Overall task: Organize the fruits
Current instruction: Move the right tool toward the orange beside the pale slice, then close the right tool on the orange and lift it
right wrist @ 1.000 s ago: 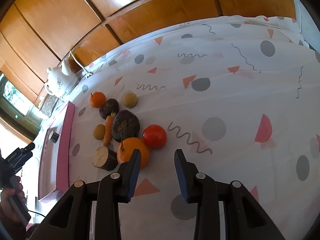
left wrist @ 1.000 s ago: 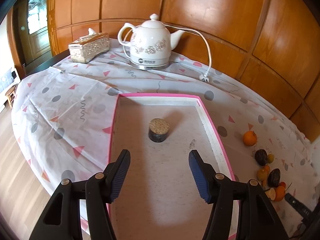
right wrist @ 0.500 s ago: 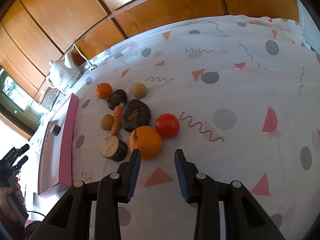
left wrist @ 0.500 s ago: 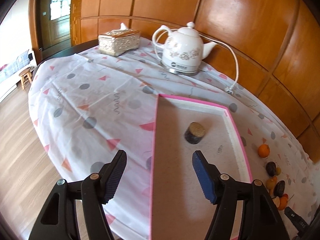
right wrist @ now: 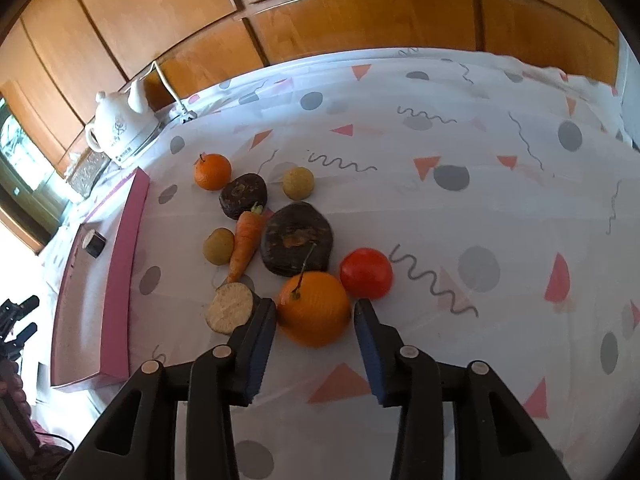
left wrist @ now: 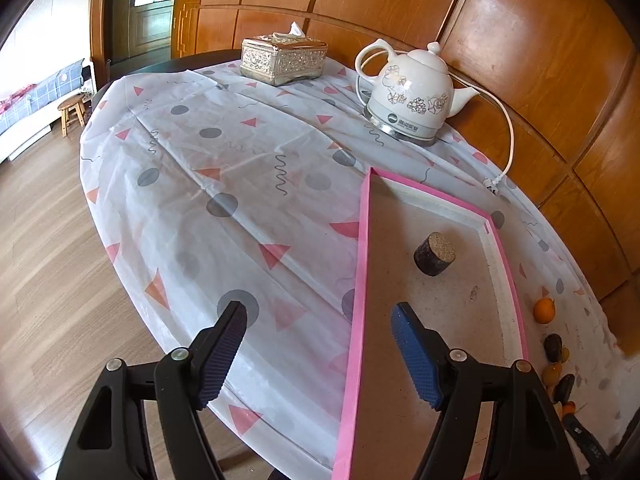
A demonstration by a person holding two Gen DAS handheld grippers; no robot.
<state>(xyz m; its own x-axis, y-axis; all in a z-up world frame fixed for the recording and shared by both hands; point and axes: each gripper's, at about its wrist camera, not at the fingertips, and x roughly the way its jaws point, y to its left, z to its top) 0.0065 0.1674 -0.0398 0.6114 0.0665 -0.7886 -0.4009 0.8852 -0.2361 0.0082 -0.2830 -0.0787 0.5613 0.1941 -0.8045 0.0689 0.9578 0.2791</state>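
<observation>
A pink-rimmed tray (left wrist: 362, 264) (right wrist: 120, 288) lies on the patterned tablecloth, holding one dark cork-topped cylinder (left wrist: 434, 254) (right wrist: 94, 243). My left gripper (left wrist: 320, 340) hovers over the tray's left rim, jaws opening, nothing between them. In the right wrist view the fruit pile sits right of the tray. The big orange (right wrist: 314, 308) lies just ahead of my right gripper (right wrist: 316, 318), whose jaws are opening and stand either side of it without pressing. Around it lie a red tomato (right wrist: 366, 267), a dark lump (right wrist: 297, 239), a carrot (right wrist: 244, 245) and a cut round piece (right wrist: 230, 309).
A white kettle (left wrist: 412, 96) with its cord, and a silver tissue box (left wrist: 284, 58), stand at the table's far side by the wood-panelled wall. A small orange (right wrist: 212, 171), another dark lump (right wrist: 243, 195) and two yellowish balls (right wrist: 298, 182) lie farther back. Wood floor (left wrist: 48, 280) lies left of the table edge.
My left gripper swung left off the tray's middle to its left rim and its jaws widened. My right gripper moved forward until the big orange sat between its slightly wider jaws.
</observation>
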